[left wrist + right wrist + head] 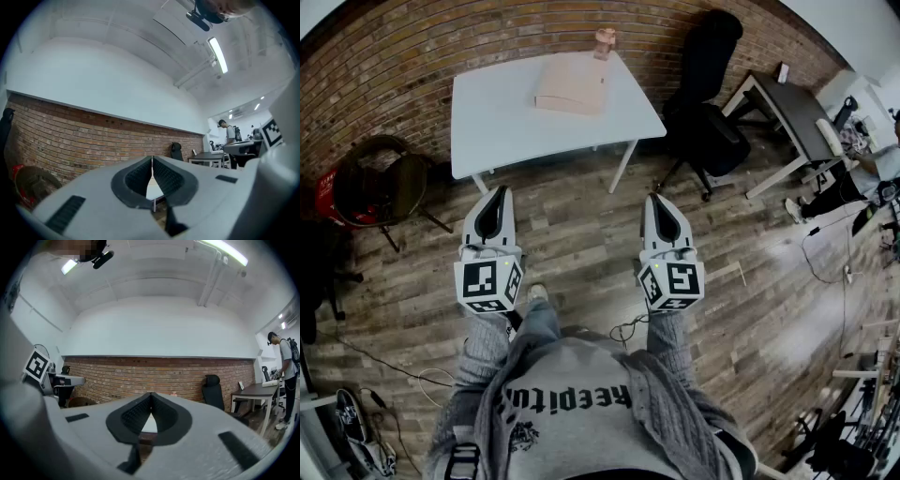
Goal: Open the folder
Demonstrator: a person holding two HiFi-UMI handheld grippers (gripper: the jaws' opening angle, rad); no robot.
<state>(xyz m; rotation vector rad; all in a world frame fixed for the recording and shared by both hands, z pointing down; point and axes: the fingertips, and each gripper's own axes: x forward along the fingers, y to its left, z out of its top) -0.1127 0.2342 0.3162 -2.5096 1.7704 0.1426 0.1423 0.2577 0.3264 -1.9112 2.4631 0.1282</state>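
A tan folder lies shut on the white table, toward its far side. Behind it stands a small brownish object. Both grippers are held side by side over the wooden floor, well short of the table. My left gripper is shut with nothing in it; in the left gripper view its pads meet at the tips. My right gripper is shut and empty too, its jaws meeting at the tip. A strip of the table shows through the gap behind the left pads.
A black office chair stands right of the table, a dark desk further right. A round wicker chair and a red object sit at the left by the brick wall. A person stands at the far right. Cables lie on the floor.
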